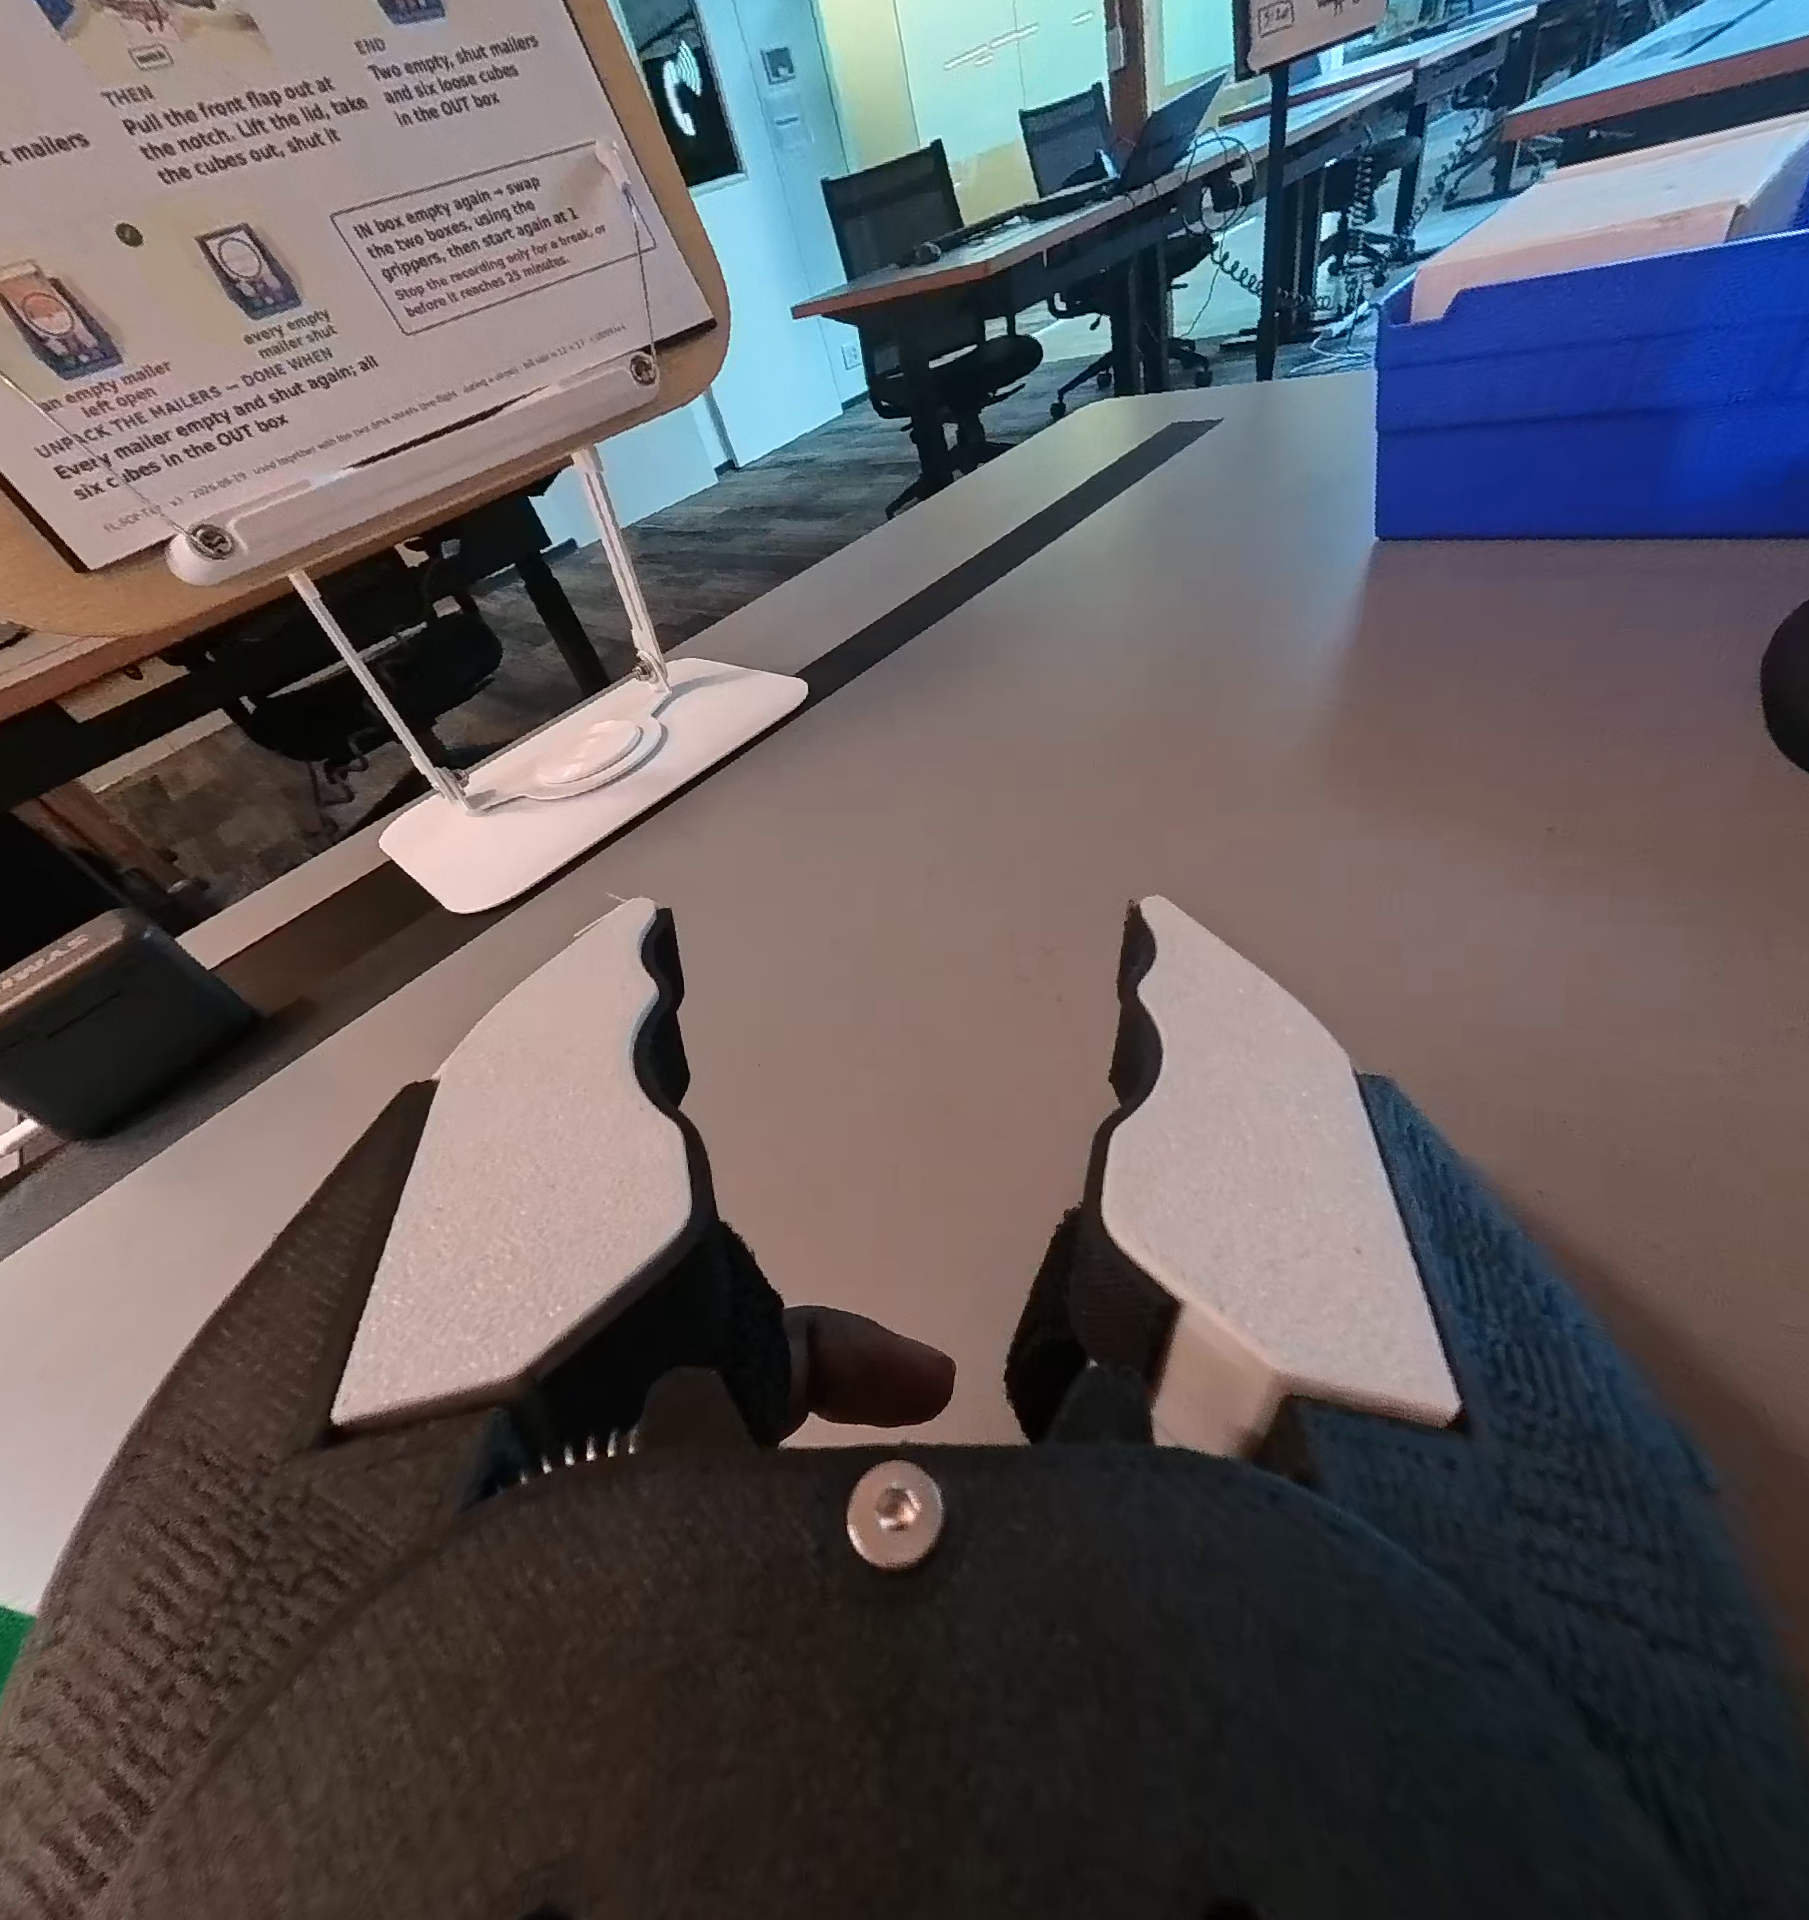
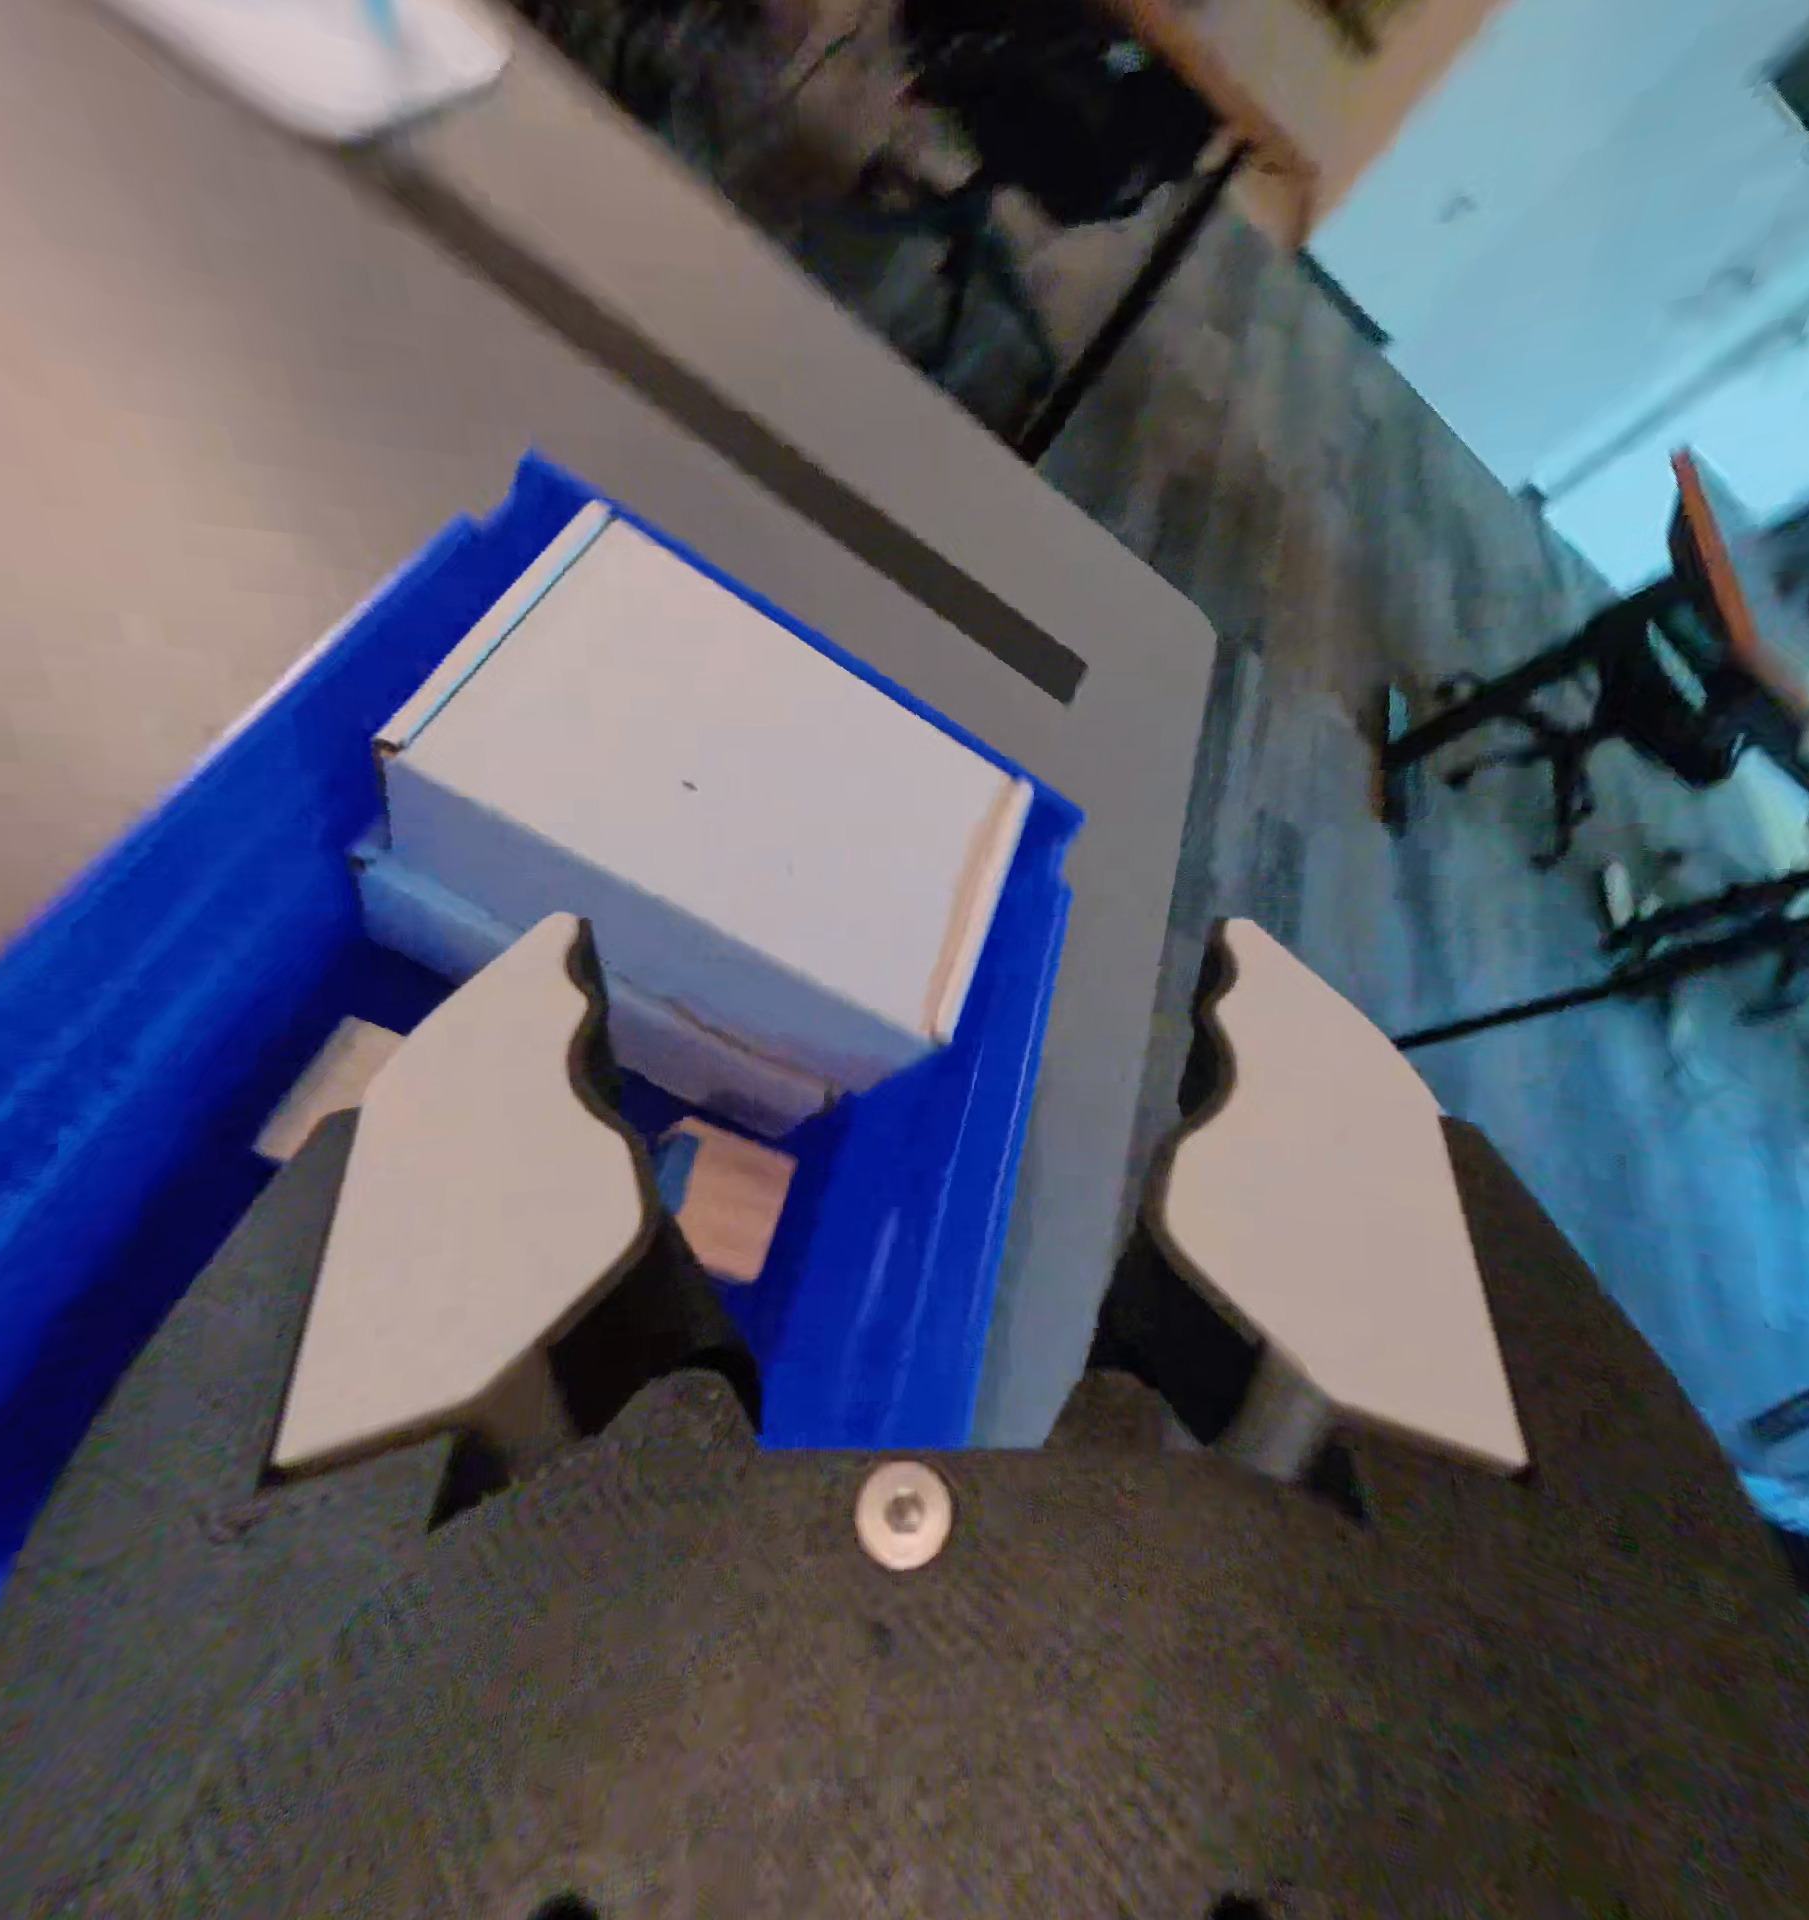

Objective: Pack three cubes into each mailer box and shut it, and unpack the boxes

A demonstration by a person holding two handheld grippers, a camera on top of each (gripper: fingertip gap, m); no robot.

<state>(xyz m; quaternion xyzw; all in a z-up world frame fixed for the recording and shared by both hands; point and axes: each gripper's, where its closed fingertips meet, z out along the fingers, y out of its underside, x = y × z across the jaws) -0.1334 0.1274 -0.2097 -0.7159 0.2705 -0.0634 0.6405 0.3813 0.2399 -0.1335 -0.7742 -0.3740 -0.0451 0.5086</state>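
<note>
The left gripper (image 1: 900, 925) hovers low over the grey table (image 1: 1139, 831), its two white fingers (image 1: 536, 1143) spread wide with only bare tabletop between them and nothing held. Ahead of it the table runs open and flat to the far edge, where a dark strip (image 1: 983, 582) lies along the surface just short of the drop to the carpeted floor. To the left a white stand (image 1: 609, 769) sits at that edge, carrying a tilted instruction board (image 1: 287, 260), and a dark case (image 1: 89, 1029) sits at the near left. A blue bin (image 1: 1606, 416) stands at the far right of the table, well apart from the left gripper, with a pale cardboard box (image 1: 1627, 218) showing above its rim. The right gripper (image 2: 895, 935) is held above the same blue bin (image 2: 152, 1039), also wide open and empty; its left finger is over the inside of the bin and its right finger is out past the bin's wall, over the table corner and the floor beyond. The bin sits close to the rounded corner of the table (image 2: 1139, 831), leaving only a narrow band of tabletop on that side. Inside the bin a closed mailer box (image 2: 702, 790), pale grey-white with its lid folded down, lies tilted against the far end. Below it, near the fingers, a wooden cube (image 2: 734, 1205) rests on the bin floor, and another pale piece (image 2: 308, 1091) shows at the left, too blurred to tell what it is.
</note>
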